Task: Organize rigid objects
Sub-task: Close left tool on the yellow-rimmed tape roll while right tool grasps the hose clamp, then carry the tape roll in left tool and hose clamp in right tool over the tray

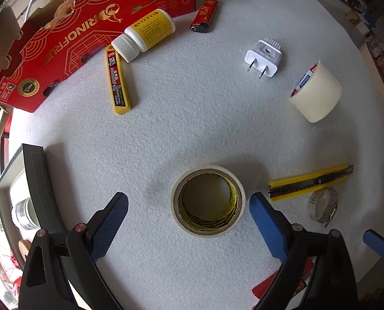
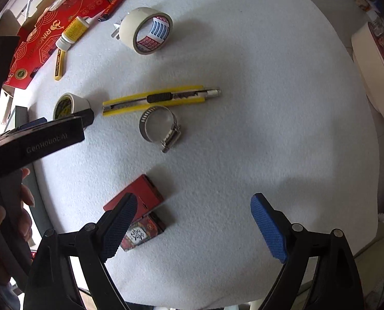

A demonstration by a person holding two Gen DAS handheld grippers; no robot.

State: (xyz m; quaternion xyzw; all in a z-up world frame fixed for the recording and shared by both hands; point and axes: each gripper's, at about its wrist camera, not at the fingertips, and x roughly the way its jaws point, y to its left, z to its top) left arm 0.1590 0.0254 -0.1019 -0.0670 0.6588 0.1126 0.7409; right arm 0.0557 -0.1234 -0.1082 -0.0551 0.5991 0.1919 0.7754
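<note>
My left gripper (image 1: 188,204) is open, its blue fingers on either side of a flat-lying masking tape roll (image 1: 208,201) with a yellow-printed core; it also shows in the right wrist view (image 2: 68,104). My right gripper (image 2: 194,208) is open and empty above the white felt table, its left finger over a red card box (image 2: 137,211). A yellow utility knife (image 2: 156,99), a metal hose clamp (image 2: 161,128) and a second tape roll (image 2: 149,29) lie beyond it. A pill bottle (image 1: 145,35), a yellow blade case (image 1: 117,80), a red lighter (image 1: 205,15) and a white plug (image 1: 264,58) lie farther off.
A red fruit carton (image 1: 63,49) stands at the table's far left. A dark-rimmed tray (image 1: 37,186) holding a small jar (image 1: 24,214) sits at the left edge. A cream object (image 2: 372,69) sits off the table's right side.
</note>
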